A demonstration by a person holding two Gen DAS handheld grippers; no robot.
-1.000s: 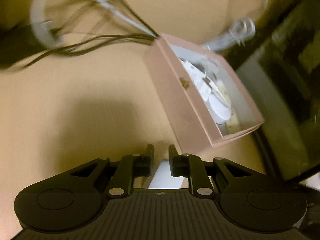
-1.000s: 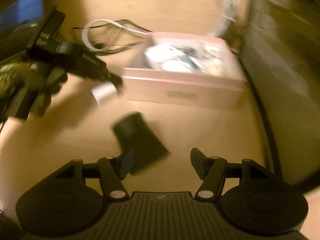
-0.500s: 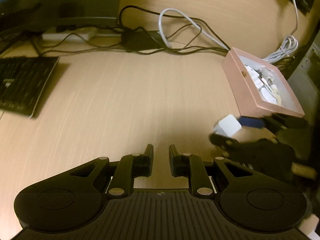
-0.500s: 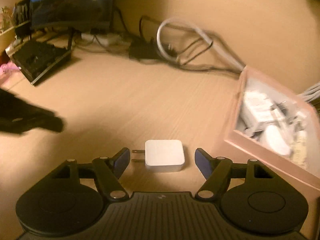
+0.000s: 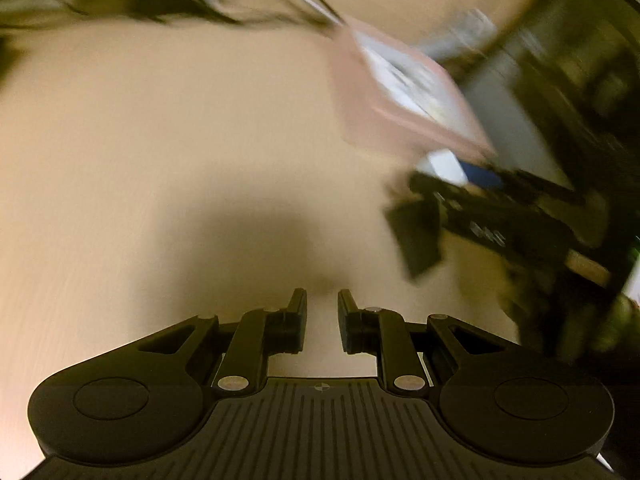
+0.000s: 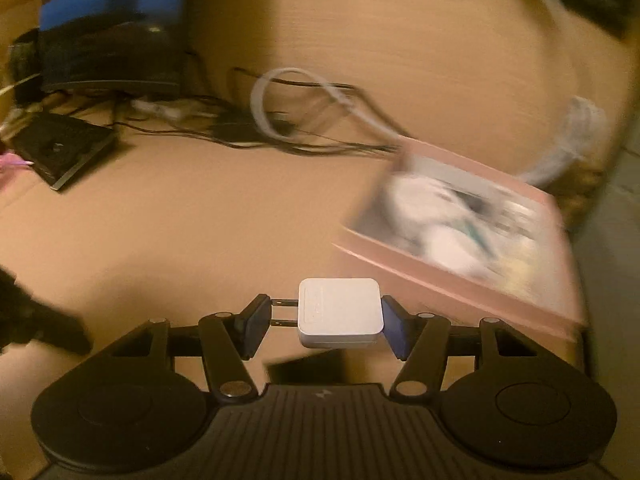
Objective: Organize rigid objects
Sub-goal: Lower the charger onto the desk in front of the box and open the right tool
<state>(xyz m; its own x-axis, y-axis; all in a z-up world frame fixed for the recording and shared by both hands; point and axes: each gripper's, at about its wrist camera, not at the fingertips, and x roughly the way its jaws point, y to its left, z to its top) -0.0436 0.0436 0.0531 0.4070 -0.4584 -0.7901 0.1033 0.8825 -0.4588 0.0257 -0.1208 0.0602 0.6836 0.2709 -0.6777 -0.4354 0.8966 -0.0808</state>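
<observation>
A white plug-in charger (image 6: 340,312) sits between the fingers of my right gripper (image 6: 324,314), whose jaws are closing. The left pad meets the prong tips and the right pad presses the charger's body. It hangs just above the wooden table, near the front wall of the pink box (image 6: 452,280), which holds several white items. My left gripper (image 5: 322,300) is shut and empty over bare table. In the blurred left wrist view the charger (image 5: 444,164) shows in the right gripper, in front of the pink box (image 5: 356,112). A black blocky object (image 5: 416,236) lies below it.
Black and white cables (image 6: 304,136) trail along the back of the table. A black keyboard (image 6: 60,152) and a monitor (image 6: 112,40) stand at the back left. A dark computer case (image 5: 560,100) rises right of the box.
The right jaws have closed from wide apart onto the charger, which now hangs above the table nearer the box. The left gripper swung, its view blurred, and stayed shut.
</observation>
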